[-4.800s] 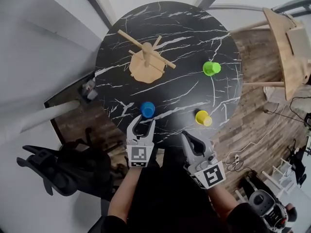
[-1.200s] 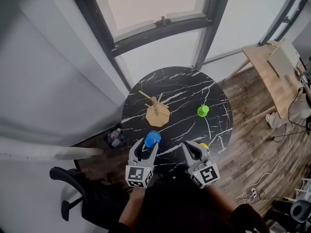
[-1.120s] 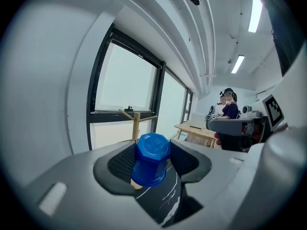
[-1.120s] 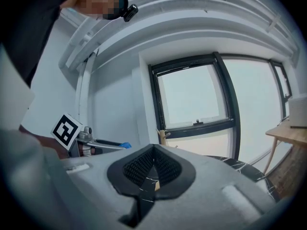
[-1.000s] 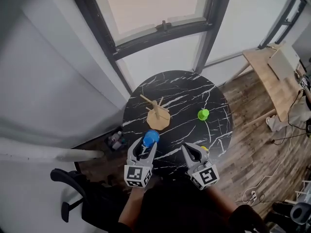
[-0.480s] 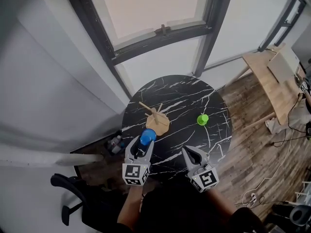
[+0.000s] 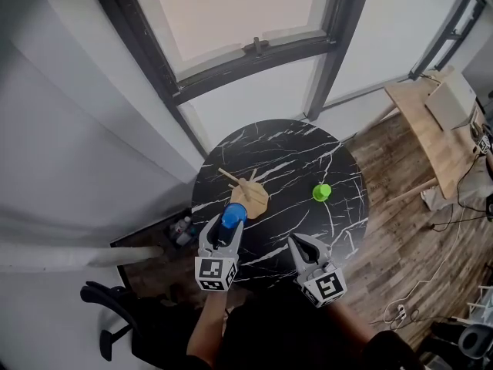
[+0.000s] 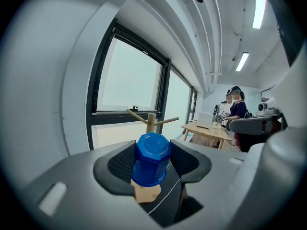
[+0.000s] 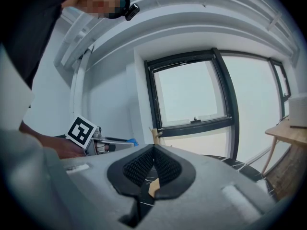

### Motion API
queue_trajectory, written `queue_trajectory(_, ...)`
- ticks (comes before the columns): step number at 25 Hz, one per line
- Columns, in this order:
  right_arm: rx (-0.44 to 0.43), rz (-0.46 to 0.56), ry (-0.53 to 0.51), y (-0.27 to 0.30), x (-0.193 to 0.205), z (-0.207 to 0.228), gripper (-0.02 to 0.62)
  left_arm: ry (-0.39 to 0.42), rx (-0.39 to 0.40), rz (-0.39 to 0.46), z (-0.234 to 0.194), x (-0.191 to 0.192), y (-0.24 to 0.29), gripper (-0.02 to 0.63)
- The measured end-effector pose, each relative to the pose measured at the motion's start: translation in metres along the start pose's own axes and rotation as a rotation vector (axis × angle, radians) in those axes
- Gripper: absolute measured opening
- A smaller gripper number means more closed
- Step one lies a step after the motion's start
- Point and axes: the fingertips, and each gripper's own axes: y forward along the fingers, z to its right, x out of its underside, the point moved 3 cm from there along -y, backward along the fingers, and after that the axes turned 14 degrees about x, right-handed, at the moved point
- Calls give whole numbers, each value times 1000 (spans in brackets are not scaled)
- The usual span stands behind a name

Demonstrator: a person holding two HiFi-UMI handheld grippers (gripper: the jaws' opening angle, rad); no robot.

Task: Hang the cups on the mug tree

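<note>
Black marble table (image 7: 308,153) holds the mug tree (image 7: 249,193); blue cup (image 7: 233,214) is clamped in the left gripper (image 7: 224,230) just short of it, right gripper (image 7: 303,243) jaws together, empty. Risk: handle unseen; misaligned approach could miss the peg (image 8: 136,115) or tip the tree.

Black marble-look worktop (image 7: 308,149), white veins, polished. Pale bare-wood mug tree (image 7: 248,194), matt. Smooth plastic: blue cup (image 7: 233,215), green cup (image 7: 321,193). Matt grey plastic left tongs (image 8: 153,151), right tongs (image 9: 154,157); black ribbed pads (image 9: 139,168). Plank-wood floor (image 7: 400,237).
</note>
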Motion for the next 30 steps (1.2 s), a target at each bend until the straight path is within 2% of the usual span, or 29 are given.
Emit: queue_trajectory(30, 5, -34, 12, 26, 6, 16, 0, -98, 1, -79, -22, 42, 34, 230)
